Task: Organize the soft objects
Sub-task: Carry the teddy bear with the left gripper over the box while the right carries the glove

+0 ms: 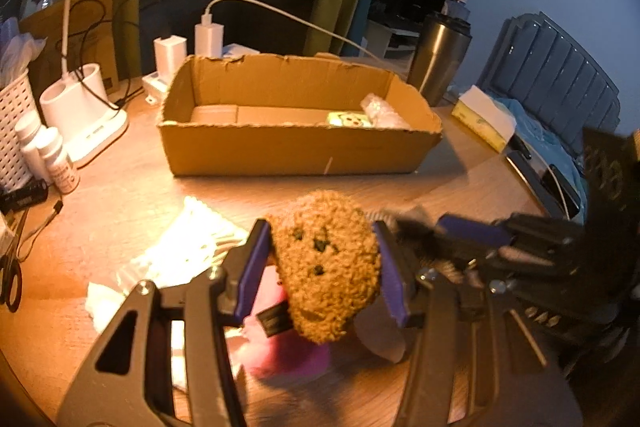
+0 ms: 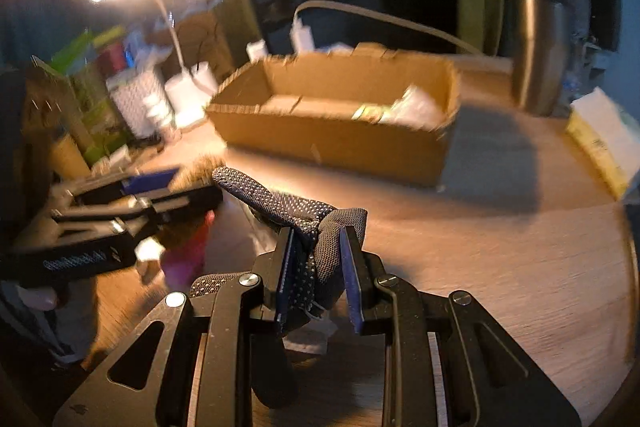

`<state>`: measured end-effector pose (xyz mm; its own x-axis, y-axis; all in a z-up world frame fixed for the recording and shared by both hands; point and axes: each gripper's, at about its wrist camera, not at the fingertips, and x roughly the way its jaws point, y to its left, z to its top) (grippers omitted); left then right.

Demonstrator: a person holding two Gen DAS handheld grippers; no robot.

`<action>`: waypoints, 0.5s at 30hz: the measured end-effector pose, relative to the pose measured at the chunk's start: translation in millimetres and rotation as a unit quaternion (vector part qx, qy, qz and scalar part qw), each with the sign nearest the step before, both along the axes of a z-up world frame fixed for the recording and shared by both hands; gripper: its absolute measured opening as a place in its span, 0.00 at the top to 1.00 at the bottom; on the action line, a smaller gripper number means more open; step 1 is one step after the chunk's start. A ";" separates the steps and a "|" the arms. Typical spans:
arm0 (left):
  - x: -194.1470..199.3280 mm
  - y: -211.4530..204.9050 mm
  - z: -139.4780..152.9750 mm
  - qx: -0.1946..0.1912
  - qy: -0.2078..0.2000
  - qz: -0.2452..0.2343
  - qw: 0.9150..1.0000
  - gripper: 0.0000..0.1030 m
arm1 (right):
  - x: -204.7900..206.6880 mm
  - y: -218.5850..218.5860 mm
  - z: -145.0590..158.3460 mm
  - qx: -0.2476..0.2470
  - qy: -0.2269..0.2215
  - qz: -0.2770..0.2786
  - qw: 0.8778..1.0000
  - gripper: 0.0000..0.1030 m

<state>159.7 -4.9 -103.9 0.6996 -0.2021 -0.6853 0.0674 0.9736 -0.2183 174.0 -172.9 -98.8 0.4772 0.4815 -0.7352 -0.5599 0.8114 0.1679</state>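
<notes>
A brown fuzzy plush toy [image 1: 326, 267] with a stitched face sits between the purple pads of my left gripper [image 1: 320, 231], which is shut on it above the table. My right gripper [image 2: 318, 239] is shut on a dark, dotted fabric piece [image 2: 272, 203], perhaps a glove, whose end sticks out to the upper left. Beyond both stands an open cardboard box [image 1: 296, 147] holding a small green packet [image 1: 350, 119] and a white wrapped item [image 1: 380, 113]. The right gripper [image 1: 460, 231] shows blurred at the right of the left wrist view. Below the plush lie a pink soft item [image 1: 288, 351] and a white bag [image 1: 188, 247].
A steel tumbler [image 1: 440, 55] and a tissue box [image 1: 484, 119] stand right of the box. At the left are a white lamp base [image 1: 80, 107], a white basket [image 1: 14, 131], small bottles [image 1: 56, 159], scissors [image 1: 12, 267], and chargers with cables [image 1: 208, 37] behind the box.
</notes>
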 end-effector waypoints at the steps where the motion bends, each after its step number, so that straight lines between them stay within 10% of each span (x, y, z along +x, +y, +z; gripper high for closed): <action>1: -1.9 2.9 -0.1 -0.001 -0.001 0.003 1.000 0.49 | 0.1 2.8 -4.4 -0.002 0.006 0.001 1.000 0.76; 15: -17.0 26.0 27.8 -0.002 -0.041 0.020 0.999 0.49 | -0.2 7.5 -14.4 -0.023 0.012 -0.006 1.000 0.76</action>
<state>142.6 21.0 -76.2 0.7608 -0.1752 -0.6249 0.0458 0.9750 -0.2176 173.8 -165.4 -113.2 0.4647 0.4405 -0.7681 -0.5455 0.8257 0.1435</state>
